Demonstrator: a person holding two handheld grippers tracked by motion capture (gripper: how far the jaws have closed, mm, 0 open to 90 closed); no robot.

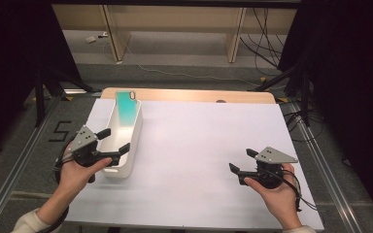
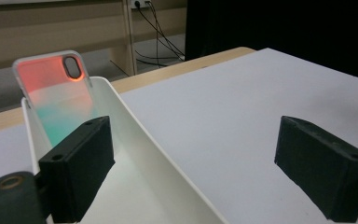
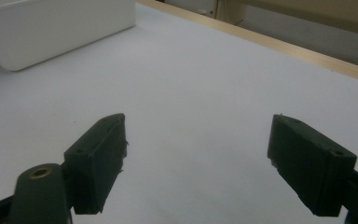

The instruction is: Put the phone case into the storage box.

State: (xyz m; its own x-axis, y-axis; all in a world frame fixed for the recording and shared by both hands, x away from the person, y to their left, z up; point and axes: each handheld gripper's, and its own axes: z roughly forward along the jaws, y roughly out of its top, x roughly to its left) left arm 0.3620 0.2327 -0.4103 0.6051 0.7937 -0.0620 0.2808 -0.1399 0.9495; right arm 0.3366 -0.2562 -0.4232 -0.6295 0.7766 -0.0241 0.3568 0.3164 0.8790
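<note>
Black jaws stand apart on both grippers: the left gripper (image 1: 110, 141) straddles the near wall of the one white bin (image 1: 131, 141), the right gripper (image 1: 242, 161) hovers over bare table (image 1: 199, 141). Farther off, one teal phone case (image 1: 127, 108) leans in the bin's far end.

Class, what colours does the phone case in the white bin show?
The phone case fades from orange-red to teal, clearest in the left gripper view.
</note>
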